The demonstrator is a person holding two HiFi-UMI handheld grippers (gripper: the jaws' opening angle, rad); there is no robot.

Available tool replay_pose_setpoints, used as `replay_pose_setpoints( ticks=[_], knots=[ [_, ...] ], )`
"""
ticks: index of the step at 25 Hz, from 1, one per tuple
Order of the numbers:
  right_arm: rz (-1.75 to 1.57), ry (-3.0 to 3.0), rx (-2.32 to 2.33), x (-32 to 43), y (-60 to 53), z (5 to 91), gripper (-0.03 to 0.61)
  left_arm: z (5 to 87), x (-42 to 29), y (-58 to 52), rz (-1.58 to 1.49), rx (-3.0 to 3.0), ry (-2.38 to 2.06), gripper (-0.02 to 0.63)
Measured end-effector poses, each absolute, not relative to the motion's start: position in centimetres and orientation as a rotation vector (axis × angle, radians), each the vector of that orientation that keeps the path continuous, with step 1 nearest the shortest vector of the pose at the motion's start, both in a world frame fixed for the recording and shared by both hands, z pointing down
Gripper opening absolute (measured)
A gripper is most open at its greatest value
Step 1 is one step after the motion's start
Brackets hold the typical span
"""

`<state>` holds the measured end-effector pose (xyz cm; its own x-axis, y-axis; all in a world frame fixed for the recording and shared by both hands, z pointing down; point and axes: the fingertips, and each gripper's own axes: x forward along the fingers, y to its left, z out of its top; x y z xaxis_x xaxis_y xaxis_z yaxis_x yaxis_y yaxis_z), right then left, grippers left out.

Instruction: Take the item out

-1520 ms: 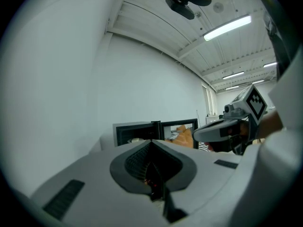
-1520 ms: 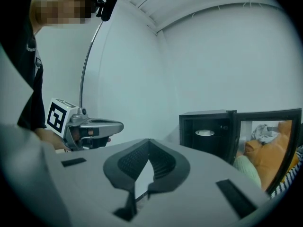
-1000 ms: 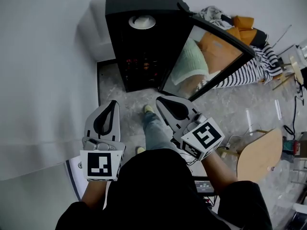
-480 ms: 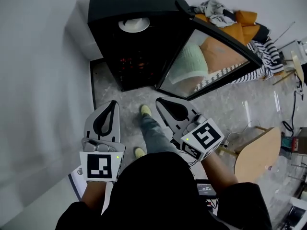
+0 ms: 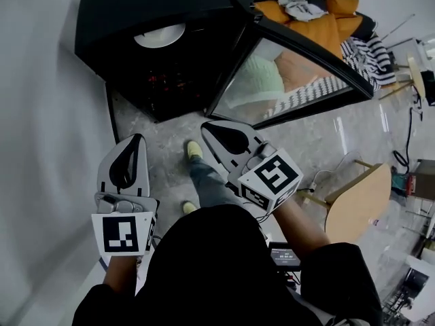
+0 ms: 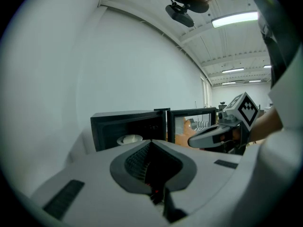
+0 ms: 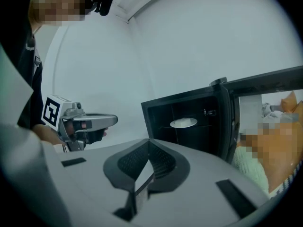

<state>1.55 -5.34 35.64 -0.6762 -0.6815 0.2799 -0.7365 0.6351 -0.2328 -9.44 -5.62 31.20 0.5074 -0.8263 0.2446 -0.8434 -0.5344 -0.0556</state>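
Two grippers, both clenched on nothing. At the lower left of the head view, the left gripper [image 5: 136, 141] has its grey jaws pressed tip to tip. Its own view shows ribbed dark pads meeting, with an empty teardrop hollow behind them. The right gripper [image 5: 211, 129], at centre frame, is the same: jaws together, nothing held. Each carries a white cube with black square markers.

Change noted: against the pictures of a second ago, the black cabinet [image 5: 136, 5] has grown larger and slid toward the upper left. The person's shoe [image 5: 194, 149] now stands nearer its base. The person has stepped in, and neither gripper has opened. Judgement: the approach is under way, the reach has not begun, and a gripper must open before any pick.

Beyond the grippers lies a grey marbled floor [image 5: 166, 161], smooth and faintly glossy. The cabinet is box-shaped and matt black, its reflective glass door [image 5: 285, 73] swung open to the right. The white dish [image 5: 160, 36], round and shallow, sits on an upper shelf inside, well apart from both grippers. At far right is a wooden stool [image 5: 357, 209], and at upper right a heap of orange and striped cloth [image 5: 319, 15].
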Motion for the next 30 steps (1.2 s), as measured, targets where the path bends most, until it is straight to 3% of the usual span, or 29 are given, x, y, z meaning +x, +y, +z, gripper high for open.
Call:
replay_pose_setpoints(
  ticks=[30],
  knots=[
    [0.702, -2.714, 1.105, 2.7, -18.9, 37.1, 0.006, 30.3, -6.7, -19.3, 0.402, 2.603, -1.567, 0.008]
  ],
)
